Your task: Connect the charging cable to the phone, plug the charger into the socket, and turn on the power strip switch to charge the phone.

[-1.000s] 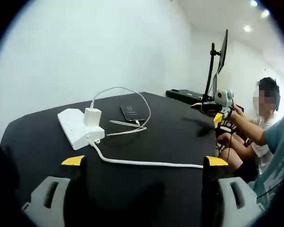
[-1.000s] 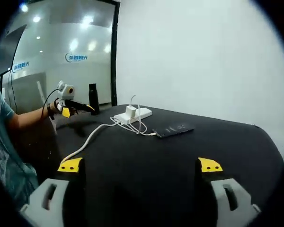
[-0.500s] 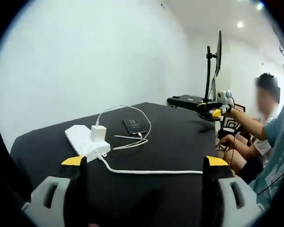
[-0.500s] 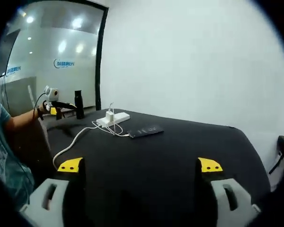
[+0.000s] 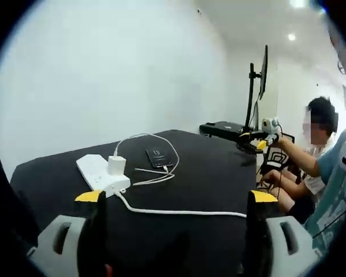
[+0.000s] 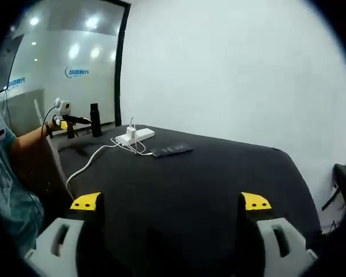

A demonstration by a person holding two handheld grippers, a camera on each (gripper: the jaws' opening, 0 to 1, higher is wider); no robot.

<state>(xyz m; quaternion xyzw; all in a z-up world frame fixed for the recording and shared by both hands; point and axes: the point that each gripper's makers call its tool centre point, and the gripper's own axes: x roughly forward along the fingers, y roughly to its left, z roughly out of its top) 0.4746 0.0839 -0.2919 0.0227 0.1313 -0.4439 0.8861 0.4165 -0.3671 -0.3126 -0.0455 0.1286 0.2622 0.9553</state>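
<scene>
A white power strip (image 5: 98,172) lies on the black table (image 5: 207,179) with a white charger (image 5: 116,165) standing in it. A thin white cable (image 5: 153,138) loops from the charger to the end of a dark phone (image 5: 160,157) lying flat beside it. My left gripper (image 5: 176,197) is open and empty, well short of the strip. From the other side, the strip (image 6: 138,135), charger (image 6: 131,132) and phone (image 6: 172,150) lie far off. My right gripper (image 6: 170,202) is open and empty. Each gripper also appears small in the other's view: the right gripper (image 5: 259,139) and the left gripper (image 6: 69,120).
The strip's thick white cord (image 5: 179,212) runs across the table to its edge. A monitor on an arm (image 5: 264,75) stands behind the table. A person (image 5: 320,150) sits at the right. A black bottle (image 6: 96,112) stands beyond the table's far corner.
Both views have drawn back from the table, so the strip, charger and phone look smaller. Nothing on the table has moved, and both grippers stay open.
</scene>
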